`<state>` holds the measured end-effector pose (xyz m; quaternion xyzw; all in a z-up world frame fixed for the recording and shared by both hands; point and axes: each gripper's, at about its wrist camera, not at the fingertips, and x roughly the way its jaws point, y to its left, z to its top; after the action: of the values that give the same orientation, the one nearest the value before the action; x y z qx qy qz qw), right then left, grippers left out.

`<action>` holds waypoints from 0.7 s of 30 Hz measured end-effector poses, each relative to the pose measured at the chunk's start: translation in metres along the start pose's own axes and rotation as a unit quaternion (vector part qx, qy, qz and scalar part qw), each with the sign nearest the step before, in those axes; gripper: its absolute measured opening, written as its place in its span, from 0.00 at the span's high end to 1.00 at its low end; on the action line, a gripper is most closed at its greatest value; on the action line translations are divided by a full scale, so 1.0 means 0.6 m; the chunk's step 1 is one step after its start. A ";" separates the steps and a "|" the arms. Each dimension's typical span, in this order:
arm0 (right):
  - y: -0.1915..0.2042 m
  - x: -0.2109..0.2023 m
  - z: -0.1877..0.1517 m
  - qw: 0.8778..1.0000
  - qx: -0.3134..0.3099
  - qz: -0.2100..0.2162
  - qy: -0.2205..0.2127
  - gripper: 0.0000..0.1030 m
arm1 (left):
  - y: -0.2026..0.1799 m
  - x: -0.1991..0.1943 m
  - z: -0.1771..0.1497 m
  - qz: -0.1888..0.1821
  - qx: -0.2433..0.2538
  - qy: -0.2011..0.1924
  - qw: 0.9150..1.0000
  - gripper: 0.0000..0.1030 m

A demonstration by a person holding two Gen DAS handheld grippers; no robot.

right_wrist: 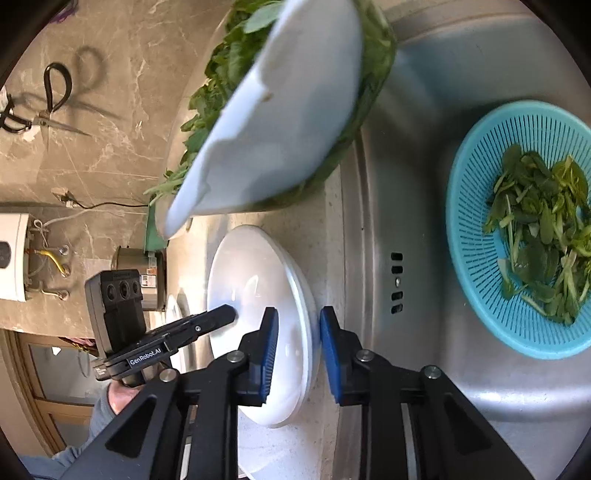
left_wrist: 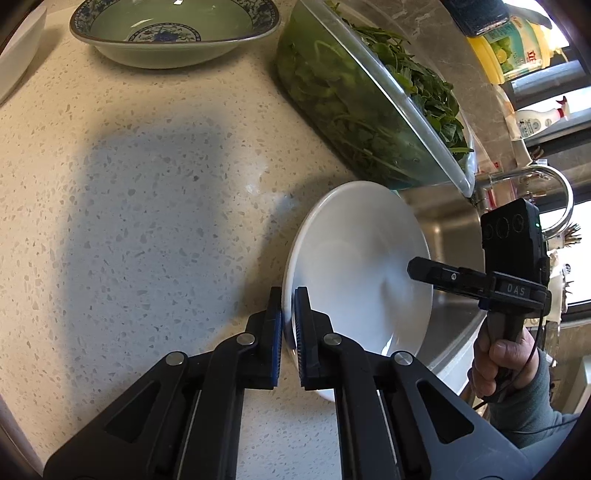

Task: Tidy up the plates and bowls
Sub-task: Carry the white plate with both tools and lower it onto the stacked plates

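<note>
My left gripper (left_wrist: 288,325) is shut on the rim of a white bowl (left_wrist: 362,266) near the counter's right edge by the sink. In the right wrist view my right gripper (right_wrist: 299,347) is open, its blue pads astride the rim of stacked white bowls (right_wrist: 258,295) on the counter; whether they touch is unclear. The left gripper (right_wrist: 225,314) shows there with a finger inside the bowl. Another white bowl (right_wrist: 288,110) hangs tilted and blurred above. A green bowl with blue pattern (left_wrist: 173,33) sits at the counter's far side.
A glass bowl of leafy greens (left_wrist: 369,110) stands beside the sink (right_wrist: 424,184). A blue colander with greens (right_wrist: 524,229) lies in the sink. A white dish edge (left_wrist: 18,55) is far left. Faucet (left_wrist: 554,184), bottles and scissors (right_wrist: 48,110) are behind.
</note>
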<state>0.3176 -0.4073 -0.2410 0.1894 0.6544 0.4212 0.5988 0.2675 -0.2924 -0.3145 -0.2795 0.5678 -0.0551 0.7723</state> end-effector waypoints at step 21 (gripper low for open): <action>0.013 0.011 -0.008 0.997 -0.025 -0.045 0.060 0.90 | -0.006 0.003 0.001 -0.006 0.014 0.009 1.000 0.96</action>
<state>0.3096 -0.3995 -0.2395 0.1191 0.6862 0.4205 0.5815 0.2695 -0.2961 -0.3140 -0.2714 0.5722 -0.0701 0.7707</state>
